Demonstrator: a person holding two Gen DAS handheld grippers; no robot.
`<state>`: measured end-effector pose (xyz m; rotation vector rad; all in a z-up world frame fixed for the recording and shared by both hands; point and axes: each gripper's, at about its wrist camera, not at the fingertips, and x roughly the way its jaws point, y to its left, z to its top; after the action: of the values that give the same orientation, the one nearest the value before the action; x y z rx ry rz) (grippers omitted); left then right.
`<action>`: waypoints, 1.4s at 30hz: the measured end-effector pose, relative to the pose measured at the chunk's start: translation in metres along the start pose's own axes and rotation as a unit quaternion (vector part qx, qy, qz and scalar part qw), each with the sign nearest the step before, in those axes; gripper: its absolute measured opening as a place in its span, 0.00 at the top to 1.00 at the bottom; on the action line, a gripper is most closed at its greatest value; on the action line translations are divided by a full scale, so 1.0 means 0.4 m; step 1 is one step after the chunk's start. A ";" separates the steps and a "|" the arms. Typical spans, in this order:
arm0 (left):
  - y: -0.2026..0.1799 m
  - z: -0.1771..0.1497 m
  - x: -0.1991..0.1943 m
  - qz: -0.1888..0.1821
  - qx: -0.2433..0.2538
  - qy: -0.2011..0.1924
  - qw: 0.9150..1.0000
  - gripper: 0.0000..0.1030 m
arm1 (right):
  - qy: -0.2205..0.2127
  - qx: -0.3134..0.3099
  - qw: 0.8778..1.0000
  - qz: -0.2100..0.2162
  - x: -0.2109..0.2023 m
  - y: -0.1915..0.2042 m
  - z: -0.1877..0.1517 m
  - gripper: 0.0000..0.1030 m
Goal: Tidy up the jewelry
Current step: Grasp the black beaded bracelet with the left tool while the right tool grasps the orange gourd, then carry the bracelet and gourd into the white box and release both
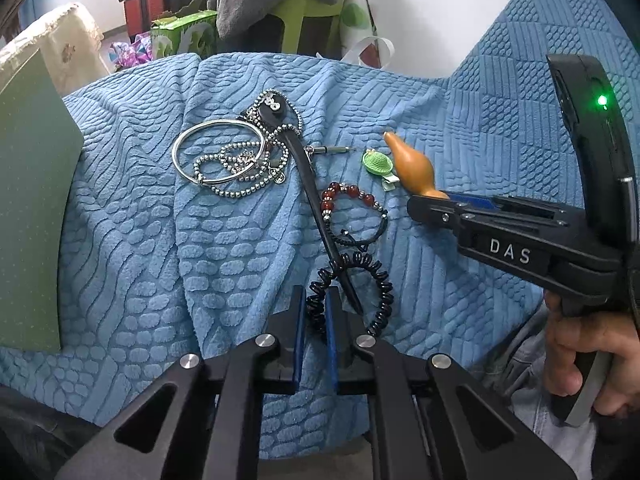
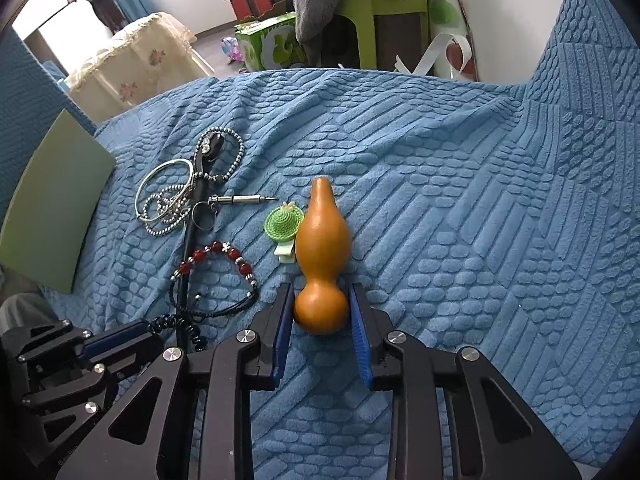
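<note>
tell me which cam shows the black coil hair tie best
Left wrist view: the black coil hair tie lies nearly whole right at the left gripper. The right wrist view shows only a short coiled stretch, partly hidden behind that gripper.

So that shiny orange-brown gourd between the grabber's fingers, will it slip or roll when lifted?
The glossy orange-brown gourd looks smooth and rounded, so it may slip between the right gripper's flat blue pads. Gripped at its small bulb, the bigger end could swing down. On the soft blue blanket it probably won't roll far.
</note>
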<state>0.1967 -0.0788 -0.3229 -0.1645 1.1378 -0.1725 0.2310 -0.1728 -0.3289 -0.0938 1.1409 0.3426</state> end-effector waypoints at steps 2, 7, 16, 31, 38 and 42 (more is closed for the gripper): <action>-0.004 0.004 -0.014 0.003 0.000 -0.009 1.000 0.93 | -0.002 0.005 1.000 0.004 -0.007 0.000 -0.006 0.76; 0.012 0.010 -0.062 0.010 -0.008 -0.022 1.000 0.93 | -0.017 0.019 1.000 0.011 -0.045 -0.003 -0.019 0.76; 0.042 0.030 -0.161 -0.001 -0.031 -0.049 0.998 0.93 | -0.054 0.018 0.998 -0.008 -0.121 0.030 -0.038 0.76; 0.095 0.119 -0.377 0.018 -0.045 -0.087 0.995 0.93 | -0.092 0.034 0.995 0.001 -0.299 0.119 0.002 0.76; 0.130 0.197 -0.504 0.030 -0.054 -0.138 0.988 0.93 | -0.151 0.021 0.988 0.019 -0.411 0.173 0.088 0.76; 0.153 0.230 -0.564 0.037 -0.053 -0.153 0.986 0.93 | -0.177 0.005 0.984 0.026 -0.459 0.220 0.139 0.76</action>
<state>0.1914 0.0341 -0.0989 -0.2346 0.8449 -0.0175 0.1838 -0.1163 -0.1309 0.0074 0.7932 0.3825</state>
